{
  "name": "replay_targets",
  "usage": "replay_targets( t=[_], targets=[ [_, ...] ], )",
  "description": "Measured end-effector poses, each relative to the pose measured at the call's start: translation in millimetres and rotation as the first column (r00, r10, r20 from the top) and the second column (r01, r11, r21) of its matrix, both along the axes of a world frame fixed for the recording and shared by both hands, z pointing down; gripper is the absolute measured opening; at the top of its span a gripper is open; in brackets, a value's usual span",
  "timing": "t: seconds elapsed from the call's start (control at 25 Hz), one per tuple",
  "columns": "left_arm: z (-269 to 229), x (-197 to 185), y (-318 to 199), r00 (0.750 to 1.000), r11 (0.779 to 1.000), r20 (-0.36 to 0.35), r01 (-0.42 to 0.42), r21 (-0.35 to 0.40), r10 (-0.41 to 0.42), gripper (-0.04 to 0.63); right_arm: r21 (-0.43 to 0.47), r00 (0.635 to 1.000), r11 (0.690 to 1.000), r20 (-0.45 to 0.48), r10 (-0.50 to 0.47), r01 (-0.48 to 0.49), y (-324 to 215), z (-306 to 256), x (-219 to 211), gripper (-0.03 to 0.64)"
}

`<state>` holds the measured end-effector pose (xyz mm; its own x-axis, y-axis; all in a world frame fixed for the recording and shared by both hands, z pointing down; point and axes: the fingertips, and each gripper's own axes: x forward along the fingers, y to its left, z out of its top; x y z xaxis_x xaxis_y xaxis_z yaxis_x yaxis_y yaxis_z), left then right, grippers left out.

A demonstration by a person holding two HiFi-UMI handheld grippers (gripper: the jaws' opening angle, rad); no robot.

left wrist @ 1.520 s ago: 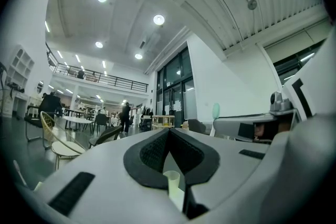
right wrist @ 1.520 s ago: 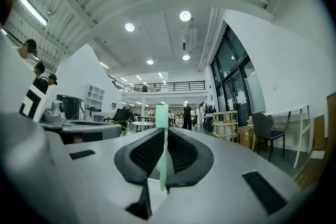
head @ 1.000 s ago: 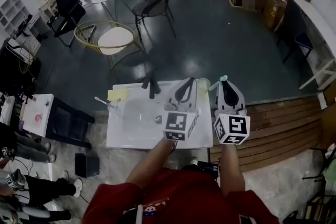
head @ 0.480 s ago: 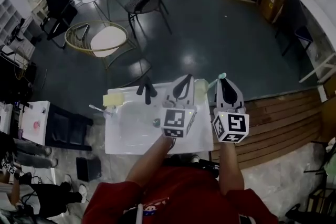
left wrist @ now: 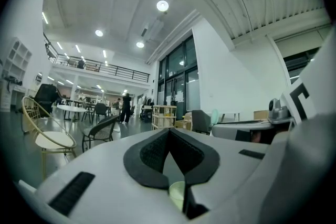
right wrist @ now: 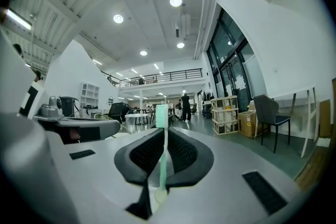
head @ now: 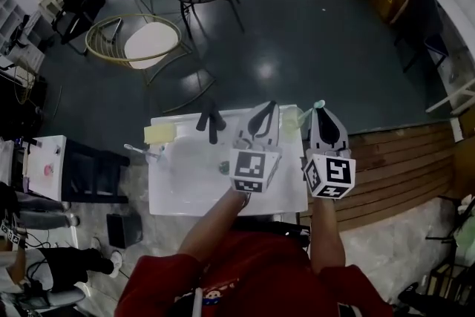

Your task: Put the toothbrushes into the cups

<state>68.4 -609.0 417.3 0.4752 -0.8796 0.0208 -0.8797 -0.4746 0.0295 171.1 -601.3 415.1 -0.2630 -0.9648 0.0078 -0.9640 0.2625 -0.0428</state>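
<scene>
R gripper (right wrist: 164, 131) is clamped on a green toothbrush (right wrist: 163, 157). The handle runs up betw. the black pads and the bristle head sticks out past the tips. In the head view that gripper (head: 321, 113) sits right of centre, over the right edge of the white sink unit (head: 171, 204), w/ the toothbrush head (head: 318, 105) showing just beyond its tips. L gripper (left wrist: 169, 131) has its jaws closed, tips meeting, and nothing is pinched betw. the pads. A pale green round shape shows low in the gap behind them; can't tell what it is. In the head view the L gripper (head: 269, 109) is at centre frame over the sink unit's right half, close beside the R one, both pointing to the frame's top. A pale green cup (head: 291, 119) stands at the unit's upper right corner, betw. the two sets of tips. A second toothbrush (head: 138, 151) is at the unit's left edge, poking out leftward; whether it sits in a clear cup is too small to tell. A yellow sponge (head: 157, 134) lies at the upper left corner and a black tap (head: 211, 122) at the top edge, middle.
</scene>
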Motion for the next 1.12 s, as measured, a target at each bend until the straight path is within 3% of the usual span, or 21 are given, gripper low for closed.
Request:
replay_targets(
  t=[1.12],
  targets=[
    [94.6,-1.8,-42.5,1.000,0.981,-0.013,-0.024,-0.194,0.022,0.028,-0.247,1.000,0.969,-0.006,0.019,-0.020,-41.7,125.3,-15.4,0.044]
  ],
)
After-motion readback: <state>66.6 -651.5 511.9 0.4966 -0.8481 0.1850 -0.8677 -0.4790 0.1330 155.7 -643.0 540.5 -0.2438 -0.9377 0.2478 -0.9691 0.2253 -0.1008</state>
